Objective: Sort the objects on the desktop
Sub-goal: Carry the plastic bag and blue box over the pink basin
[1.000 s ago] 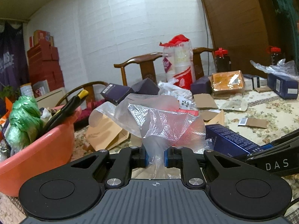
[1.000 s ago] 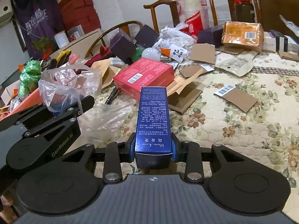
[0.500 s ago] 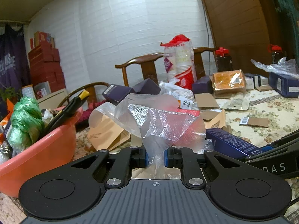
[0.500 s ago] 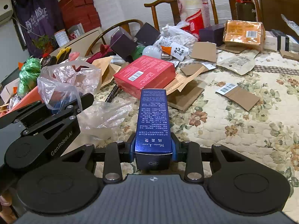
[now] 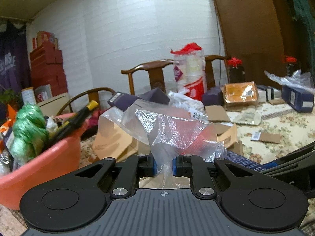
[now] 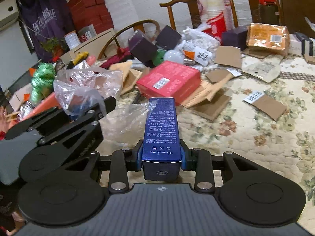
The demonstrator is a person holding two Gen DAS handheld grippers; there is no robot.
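Note:
My left gripper (image 5: 164,165) is shut on a crumpled clear plastic bag (image 5: 169,129) and holds it up above the table, right of a pink basin (image 5: 39,163). That gripper and its bag (image 6: 82,86) also show at the left of the right wrist view. My right gripper (image 6: 161,157) is shut on a long dark blue box (image 6: 161,129), held level over the floral tablecloth (image 6: 256,129). The blue box (image 5: 242,160) peeks out at the lower right of the left wrist view.
The pink basin holds green plastic (image 5: 29,129) and a yellow-tipped tool (image 5: 78,116). A red box (image 6: 169,80), cardboard scraps (image 6: 269,108), purple boxes (image 6: 141,47), a cup stack (image 6: 214,13), an orange packet (image 6: 267,37) and another loose clear bag (image 6: 130,120) litter the table. Wooden chairs stand behind.
Both grippers keep their hold. The left gripper with the bag has drifted a little toward the basin; the right view has shifted slightly, with the blue box lifted a bit.

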